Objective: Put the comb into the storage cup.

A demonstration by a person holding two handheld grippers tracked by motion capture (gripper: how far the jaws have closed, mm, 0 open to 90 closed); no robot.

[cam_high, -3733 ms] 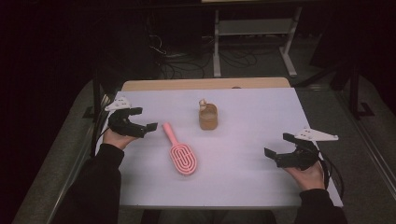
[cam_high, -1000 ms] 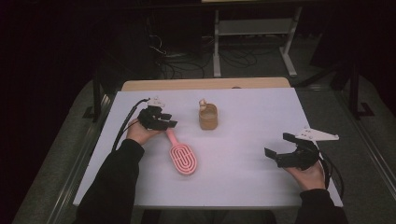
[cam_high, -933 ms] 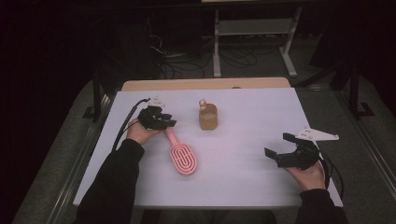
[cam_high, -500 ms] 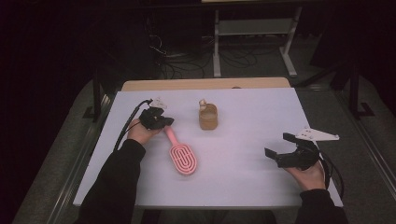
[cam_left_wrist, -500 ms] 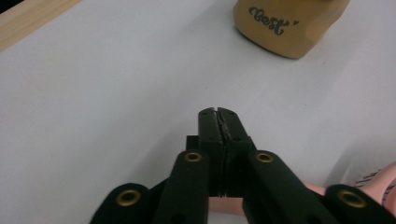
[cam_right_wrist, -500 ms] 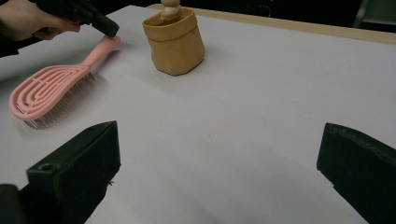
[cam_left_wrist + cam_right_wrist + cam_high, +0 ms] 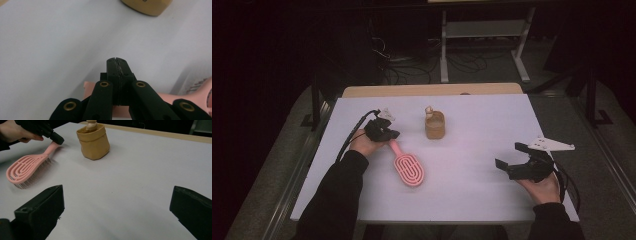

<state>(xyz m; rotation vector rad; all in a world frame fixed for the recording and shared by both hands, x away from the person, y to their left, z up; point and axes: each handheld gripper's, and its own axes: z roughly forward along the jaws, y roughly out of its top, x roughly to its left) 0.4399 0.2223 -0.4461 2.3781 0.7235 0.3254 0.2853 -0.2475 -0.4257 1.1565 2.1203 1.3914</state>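
Left gripper (image 7: 388,134): held in the person's left hand (image 7: 363,145) at the left of the table; its jaws are pressed together, tips meeting with no gap in the left gripper view (image 7: 117,60). They sit right over the end of the pink handle, but whether they pinch the handle or rest above it I cannot tell.

Cable (image 7: 354,134): a black loop trailing from the left gripper back along the sleeve.

Hairbrush (image 7: 406,166): pink, with a vented oval head, lying flat on the table. Its handle end is under the left gripper's tips; its head reaches away from that gripper toward the person's side. In the right gripper view (image 7: 26,169) its bristles face down onto the surface.

Pouch (image 7: 434,124): a small tan, rolled-top pouch standing upright with a pale item poking out of its top; just beyond the left gripper's tips and to their right, apart from the brush. In the right gripper view (image 7: 93,142) it stands well ahead of the right jaws.

Table (image 7: 472,115): white top, bare between the two grippers.

Right gripper (image 7: 513,160): held in the right hand (image 7: 542,187) at the right of the table, well apart from brush and pouch; jaws spread wide, nothing between them.
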